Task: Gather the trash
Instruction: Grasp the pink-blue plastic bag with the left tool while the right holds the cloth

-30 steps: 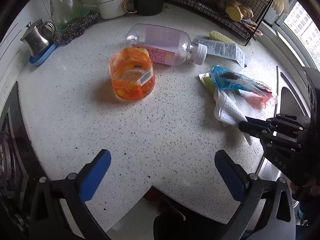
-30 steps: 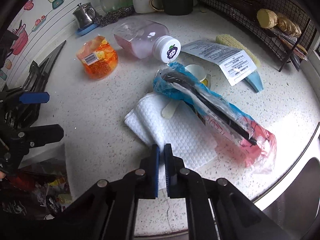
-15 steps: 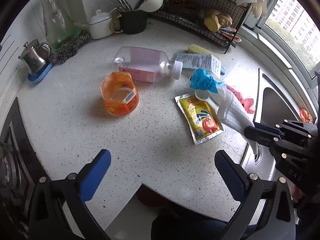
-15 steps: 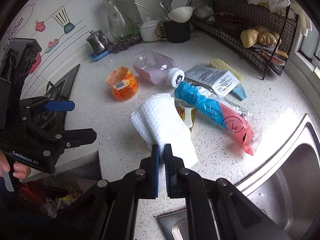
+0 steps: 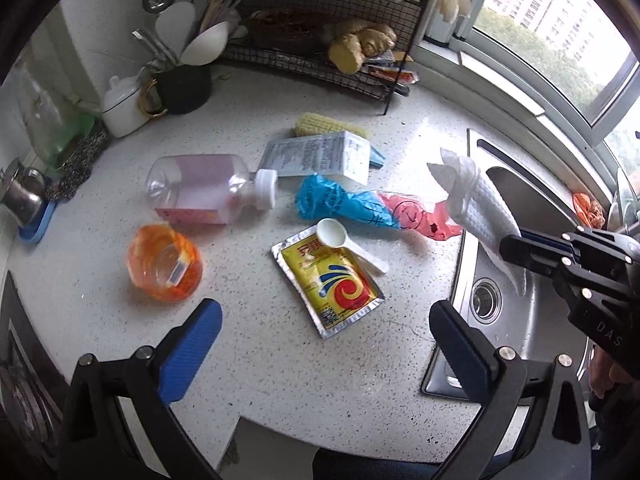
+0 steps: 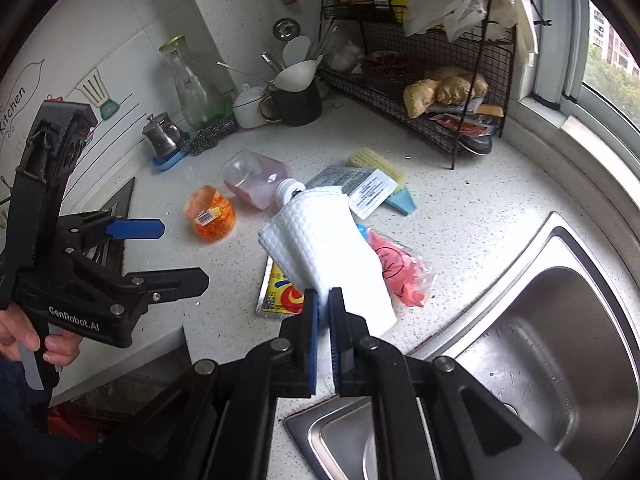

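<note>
My right gripper (image 6: 324, 300) is shut on a white textured paper towel (image 6: 320, 240), which hangs lifted off the counter; the left wrist view shows the towel (image 5: 476, 208) held above the sink's edge. My left gripper (image 5: 324, 332) stands open and empty over the counter's near edge. Trash lies on the speckled counter: a yellow sachet (image 5: 328, 284), a white scoop (image 5: 340, 240), a blue and pink plastic bag (image 5: 360, 208), a pink-tinted bottle (image 5: 204, 192) on its side, an orange cup (image 5: 164, 264), and a printed leaflet (image 5: 320, 156).
A steel sink (image 6: 540, 340) lies at the right. At the back stand a wire rack (image 6: 432, 80) with ginger, a black utensil mug (image 6: 296, 104), a glass bottle (image 6: 188, 84) and a small metal pot (image 6: 162, 138). A hob (image 6: 116, 208) sits left.
My right gripper has lifted the paper towel off the counter, uncovering the yellow sachet and the scoop. Both grippers have risen and drawn back, so more of the counter and the sink shows.
</note>
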`<state>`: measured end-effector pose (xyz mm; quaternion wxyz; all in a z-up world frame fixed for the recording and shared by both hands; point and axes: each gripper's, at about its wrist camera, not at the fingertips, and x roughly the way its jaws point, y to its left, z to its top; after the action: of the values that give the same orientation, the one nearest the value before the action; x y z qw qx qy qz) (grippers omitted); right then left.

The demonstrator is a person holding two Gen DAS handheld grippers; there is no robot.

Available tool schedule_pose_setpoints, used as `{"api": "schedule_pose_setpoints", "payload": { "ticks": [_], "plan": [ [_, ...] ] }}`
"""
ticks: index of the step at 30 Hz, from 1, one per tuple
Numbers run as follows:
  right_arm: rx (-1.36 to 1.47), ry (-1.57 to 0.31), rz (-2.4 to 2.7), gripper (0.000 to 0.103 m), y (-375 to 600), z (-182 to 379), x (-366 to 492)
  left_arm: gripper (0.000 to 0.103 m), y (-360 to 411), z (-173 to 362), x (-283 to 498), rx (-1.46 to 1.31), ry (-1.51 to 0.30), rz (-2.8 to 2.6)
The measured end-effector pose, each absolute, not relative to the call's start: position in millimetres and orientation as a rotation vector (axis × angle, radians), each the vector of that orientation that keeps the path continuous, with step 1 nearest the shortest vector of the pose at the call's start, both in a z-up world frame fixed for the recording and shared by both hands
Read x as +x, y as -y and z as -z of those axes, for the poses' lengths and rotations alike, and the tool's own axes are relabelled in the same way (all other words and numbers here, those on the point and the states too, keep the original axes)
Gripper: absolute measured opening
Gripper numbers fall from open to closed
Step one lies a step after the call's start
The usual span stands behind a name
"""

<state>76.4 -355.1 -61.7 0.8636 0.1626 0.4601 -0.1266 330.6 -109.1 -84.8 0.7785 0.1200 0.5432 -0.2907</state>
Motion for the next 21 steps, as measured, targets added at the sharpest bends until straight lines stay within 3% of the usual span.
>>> {"api": "schedule_pose_setpoints", "payload": {
  "ticks": [11, 16, 21],
  "plan": [
    [0.412, -0.958, 0.387, 0.005, 417.2, 67.0, 58.7, 0.102, 205.6, 100.6, 353.0, 0.532, -1.125, 0.889],
    [0.449, -0.975, 0.424, 0.005, 432.6, 78.2, 56.2, 0.092, 239.1, 125.7, 361.5, 0.677, -1.120, 0.979],
    [0.469, -1.003, 0.458, 0.005, 445.6, 92.0, 60.6, 0.090, 258.1, 148.6, 367.8, 0.709, -1.144, 1.034]
  ]
}}
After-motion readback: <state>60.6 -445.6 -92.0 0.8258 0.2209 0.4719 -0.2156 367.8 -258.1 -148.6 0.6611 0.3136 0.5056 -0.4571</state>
